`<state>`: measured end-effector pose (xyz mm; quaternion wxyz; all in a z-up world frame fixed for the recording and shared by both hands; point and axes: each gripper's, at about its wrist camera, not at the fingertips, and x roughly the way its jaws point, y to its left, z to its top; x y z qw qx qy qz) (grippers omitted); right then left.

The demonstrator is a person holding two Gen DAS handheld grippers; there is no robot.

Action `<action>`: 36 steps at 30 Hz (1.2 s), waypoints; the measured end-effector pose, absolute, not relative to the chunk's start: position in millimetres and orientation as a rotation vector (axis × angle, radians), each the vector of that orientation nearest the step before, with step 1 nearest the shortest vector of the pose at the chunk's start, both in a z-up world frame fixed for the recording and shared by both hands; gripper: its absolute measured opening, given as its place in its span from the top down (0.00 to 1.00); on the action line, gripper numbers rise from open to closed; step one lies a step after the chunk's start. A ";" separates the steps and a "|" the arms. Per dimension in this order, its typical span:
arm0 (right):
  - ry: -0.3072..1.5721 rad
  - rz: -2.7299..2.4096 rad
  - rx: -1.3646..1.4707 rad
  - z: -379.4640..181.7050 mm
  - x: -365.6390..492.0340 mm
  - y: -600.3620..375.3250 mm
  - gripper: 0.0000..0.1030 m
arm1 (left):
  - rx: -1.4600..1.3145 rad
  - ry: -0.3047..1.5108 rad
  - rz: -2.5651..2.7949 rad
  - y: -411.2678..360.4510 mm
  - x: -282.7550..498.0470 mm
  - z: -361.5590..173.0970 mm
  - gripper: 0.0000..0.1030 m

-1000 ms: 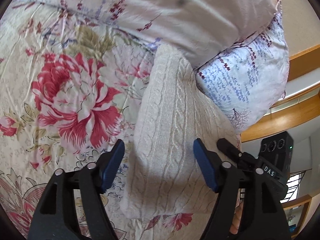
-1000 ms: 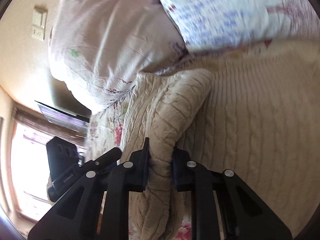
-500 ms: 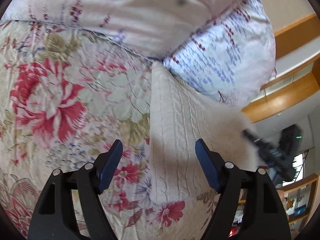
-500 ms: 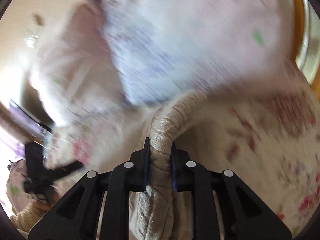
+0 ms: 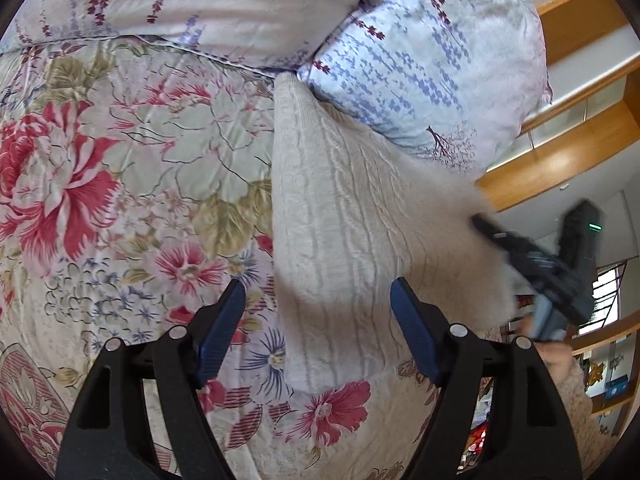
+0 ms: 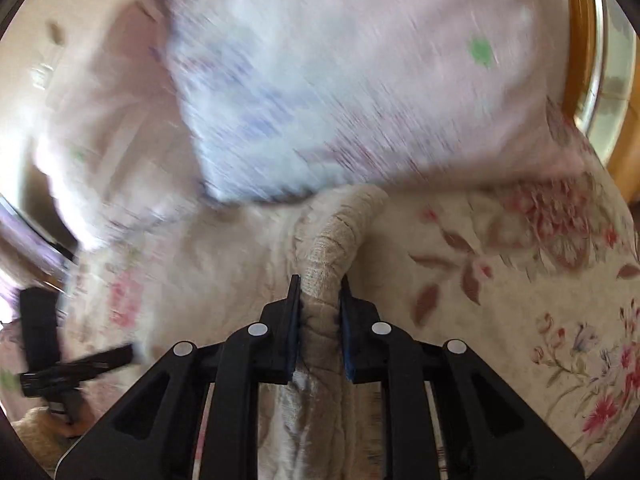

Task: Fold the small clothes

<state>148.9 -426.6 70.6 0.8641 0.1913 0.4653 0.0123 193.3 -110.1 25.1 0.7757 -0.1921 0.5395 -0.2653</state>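
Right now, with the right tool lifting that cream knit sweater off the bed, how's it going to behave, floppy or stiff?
Probably floppy: the cream knit sweater drapes from the right tool down to the floral bedspread rather than holding shape. It bunches into a thick roll between the shut fingers, so it likely grips well, not slippery. The chunky cable knit suggests some weight, so the hanging part may drag.

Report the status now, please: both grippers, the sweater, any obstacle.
Left gripper open, above sweater. Right gripper shut on sweater fold, lifted. Pillow touches sweater's far end.
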 end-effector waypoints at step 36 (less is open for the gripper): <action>1.029 0.063 0.695 20.7 61.4 -454.2 0.89 | -0.335 1.200 -0.684 -118.2 171.4 7.6 0.81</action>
